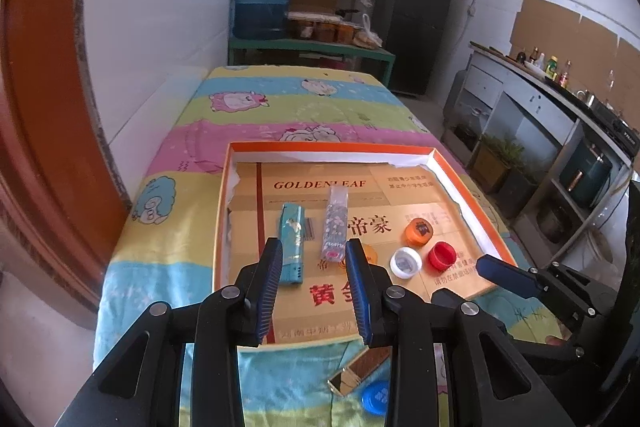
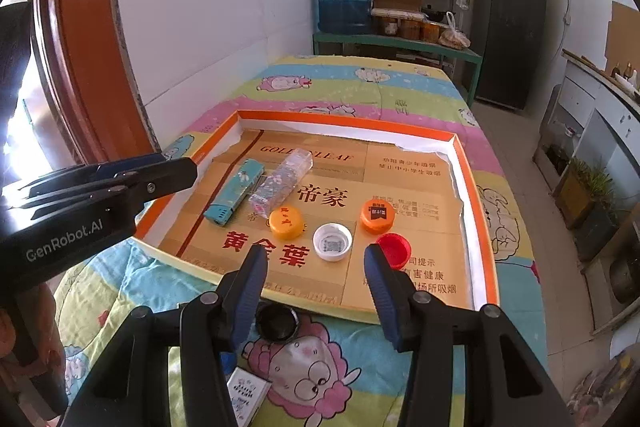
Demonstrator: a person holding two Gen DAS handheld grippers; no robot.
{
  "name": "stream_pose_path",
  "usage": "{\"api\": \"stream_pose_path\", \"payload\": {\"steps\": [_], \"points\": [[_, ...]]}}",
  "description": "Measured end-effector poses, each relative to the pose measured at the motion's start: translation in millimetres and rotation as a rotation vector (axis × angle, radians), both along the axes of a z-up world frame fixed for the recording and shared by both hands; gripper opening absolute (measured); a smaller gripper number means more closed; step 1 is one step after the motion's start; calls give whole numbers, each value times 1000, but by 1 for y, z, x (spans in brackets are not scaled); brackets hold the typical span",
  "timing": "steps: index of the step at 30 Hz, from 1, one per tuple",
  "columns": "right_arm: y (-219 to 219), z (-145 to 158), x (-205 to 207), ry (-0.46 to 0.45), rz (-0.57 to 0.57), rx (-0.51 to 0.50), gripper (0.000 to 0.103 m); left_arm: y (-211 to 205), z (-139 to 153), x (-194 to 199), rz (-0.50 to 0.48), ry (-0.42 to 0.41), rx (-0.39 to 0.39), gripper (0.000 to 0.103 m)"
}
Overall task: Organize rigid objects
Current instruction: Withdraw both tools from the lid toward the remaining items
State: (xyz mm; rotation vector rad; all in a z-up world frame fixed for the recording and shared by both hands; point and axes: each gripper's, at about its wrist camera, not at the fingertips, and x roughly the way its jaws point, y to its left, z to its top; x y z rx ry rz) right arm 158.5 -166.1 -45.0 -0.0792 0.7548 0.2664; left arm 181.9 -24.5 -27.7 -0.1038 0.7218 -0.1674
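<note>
A shallow orange-rimmed box lid (image 2: 476, 187), lined with flattened tan cartons, lies on a cartoon-print cloth (image 2: 360, 83). Inside the lid: a teal lighter (image 2: 234, 195) and a clear patterned lighter (image 2: 280, 183) side by side toward its left wall; an orange cap (image 2: 285, 223), a white cap (image 2: 332, 242), a second orange cap (image 2: 377, 215) and a red cap (image 2: 395, 249) toward its near right. Outside the lid, by its near edge: a black cap (image 2: 276, 323), a blue cap (image 1: 375, 398), a brown-gold lighter (image 1: 360, 371) and a white printed lighter (image 2: 247, 393). The left gripper (image 1: 314, 259) and right gripper (image 2: 316, 267) hover above the lid's near edge, jaws spread and empty.
</note>
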Motion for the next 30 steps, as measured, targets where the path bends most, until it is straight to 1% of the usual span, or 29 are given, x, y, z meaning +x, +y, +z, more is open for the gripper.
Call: {"api": "stream_pose_path", "payload": {"steps": [8, 15, 24, 30], "points": [[4, 10, -17, -14, 0, -4, 50, 6, 7, -20, 1, -5, -2, 33], [7, 17, -36, -27, -5, -15, 50, 15, 11, -40, 4, -12, -28, 33], [5, 15, -55, -12, -30, -12, 50, 21, 5, -58, -7, 7, -56, 33], [2, 5, -68, 18, -40, -8, 50, 22, -4, -70, -7, 25, -80, 33]]}}
